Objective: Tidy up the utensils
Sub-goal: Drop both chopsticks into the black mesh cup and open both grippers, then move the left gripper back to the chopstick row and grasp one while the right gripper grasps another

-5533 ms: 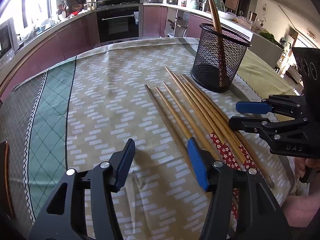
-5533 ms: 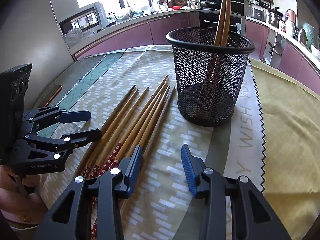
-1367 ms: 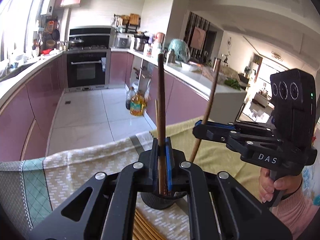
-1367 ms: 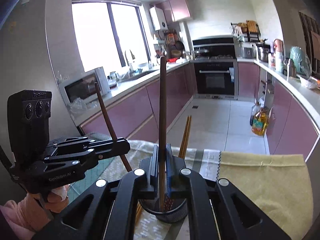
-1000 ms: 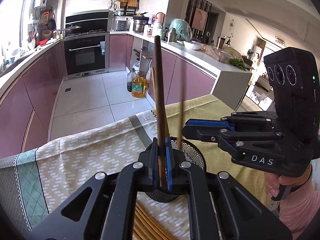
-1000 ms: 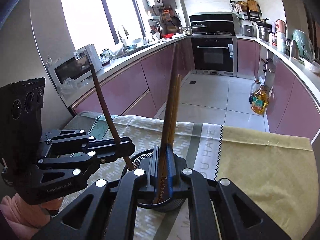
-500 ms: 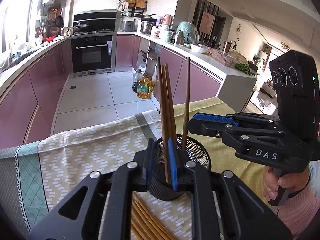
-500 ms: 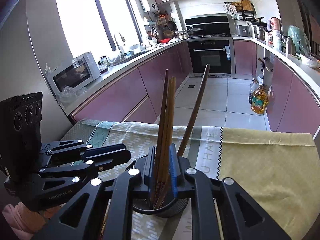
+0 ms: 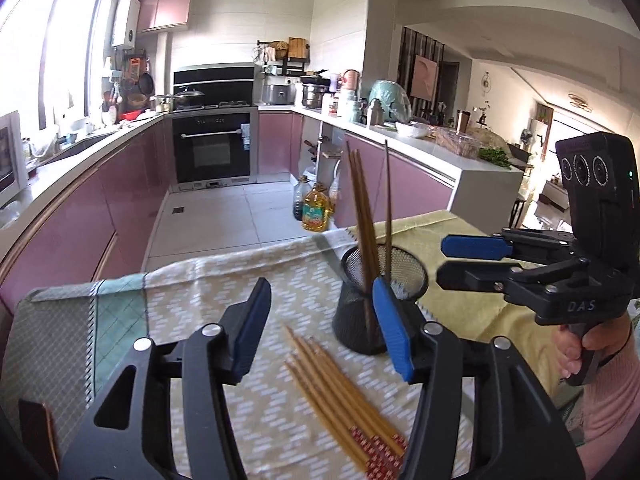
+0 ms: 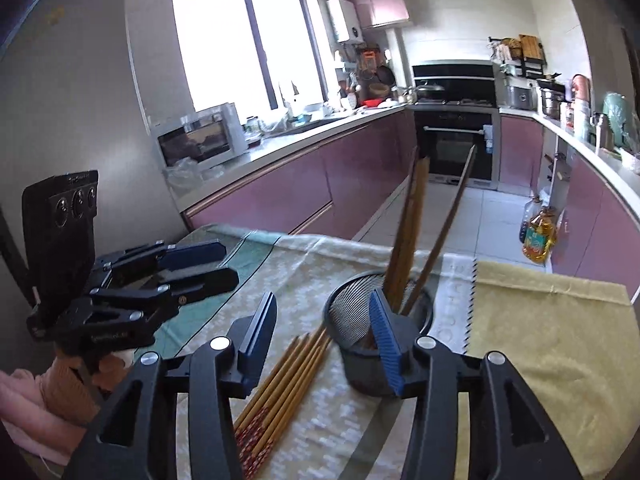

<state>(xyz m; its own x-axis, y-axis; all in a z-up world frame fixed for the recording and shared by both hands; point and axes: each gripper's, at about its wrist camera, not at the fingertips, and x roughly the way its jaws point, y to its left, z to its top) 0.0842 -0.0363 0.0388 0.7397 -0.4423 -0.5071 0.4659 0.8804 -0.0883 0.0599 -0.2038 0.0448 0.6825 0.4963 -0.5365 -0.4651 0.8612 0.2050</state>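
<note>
both claws, left and right, opening, empty; reaching clumsily could tip the black mesh cup of tall wooden chopsticks.

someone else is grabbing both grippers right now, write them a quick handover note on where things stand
Left gripper: jaws opening, nothing between them.
Right gripper: jaws opening, nothing between them.
Black wire-mesh cup: upright on the patterned tablecloth, holding several long brown wooden chopsticks that lean on its rim.
Loose light wooden chopsticks with red-patterned ends: a bunch lying flat on the cloth, next to the cup on the near side.
Done: some chopsticks are in the cup.
Left: pick up the loose bunch and stand it in the cup.
</note>
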